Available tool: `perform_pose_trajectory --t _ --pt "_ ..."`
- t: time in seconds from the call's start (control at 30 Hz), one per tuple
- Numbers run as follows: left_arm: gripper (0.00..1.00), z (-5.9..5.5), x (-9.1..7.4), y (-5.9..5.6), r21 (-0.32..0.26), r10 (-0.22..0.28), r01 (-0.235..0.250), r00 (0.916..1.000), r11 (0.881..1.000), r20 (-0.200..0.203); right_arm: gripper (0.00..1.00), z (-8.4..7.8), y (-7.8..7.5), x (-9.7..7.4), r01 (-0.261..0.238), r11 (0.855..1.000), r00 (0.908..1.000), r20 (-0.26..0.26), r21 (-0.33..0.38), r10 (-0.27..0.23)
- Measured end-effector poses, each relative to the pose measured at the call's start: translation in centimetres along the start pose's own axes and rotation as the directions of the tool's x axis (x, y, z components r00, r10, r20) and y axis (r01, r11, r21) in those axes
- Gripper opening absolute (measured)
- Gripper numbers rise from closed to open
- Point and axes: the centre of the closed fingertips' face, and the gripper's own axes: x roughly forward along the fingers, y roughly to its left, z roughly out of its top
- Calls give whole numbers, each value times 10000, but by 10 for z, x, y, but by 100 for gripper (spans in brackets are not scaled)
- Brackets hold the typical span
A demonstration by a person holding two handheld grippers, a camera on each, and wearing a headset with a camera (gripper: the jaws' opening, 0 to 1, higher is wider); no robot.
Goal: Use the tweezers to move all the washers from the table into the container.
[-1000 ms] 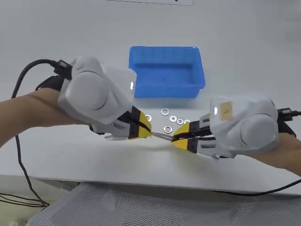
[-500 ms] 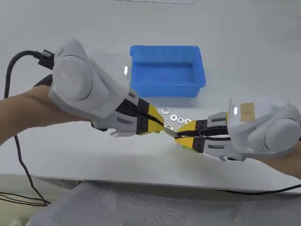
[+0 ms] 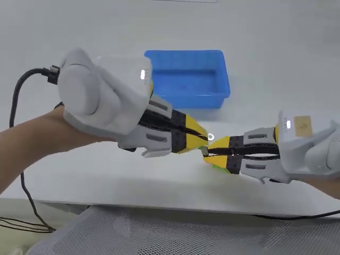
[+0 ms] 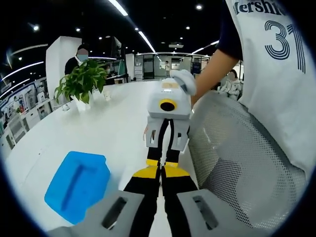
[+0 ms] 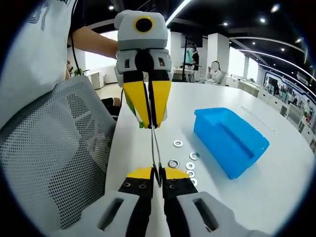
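Tweezers (image 5: 154,148) are now held up off the tabletop (image 3: 106,180), pinched tight at one end by the left hand-held gripper (image 3: 202,139) and at the other by the right hand-held gripper (image 3: 210,155); both have risen and drifted rightward. Washers (image 5: 173,163) lie loose beside the blue container (image 3: 186,79), so this is probably a re-grip, with none moved yet.

Left gripper (image 3: 204,139) and right gripper (image 3: 208,154) nose-to-nose, fingers (image 3: 187,130) closed.

Pale grey housings (image 3: 95,101), yellow-black fingers (image 3: 187,129), black cable (image 3: 20,96)
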Motion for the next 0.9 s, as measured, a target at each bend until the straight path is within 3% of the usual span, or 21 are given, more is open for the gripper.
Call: perform_pose_trajectory --t 0.23,0.53,0.9 --pt "5 4 4 3 -187 4 3 9994 9998 348 7 1 1 0 -261 9996 9996 -85 -74 260" --pt "5 3 2 1 -127 -79 83 9995 9999 303 8 1 2 2 -742 9970 9972 -8 -226 742" --pt "5 6 6 1 -287 -218 231 9987 9993 464 9 -1 3 3 -1195 9913 9923 -381 -554 1175"
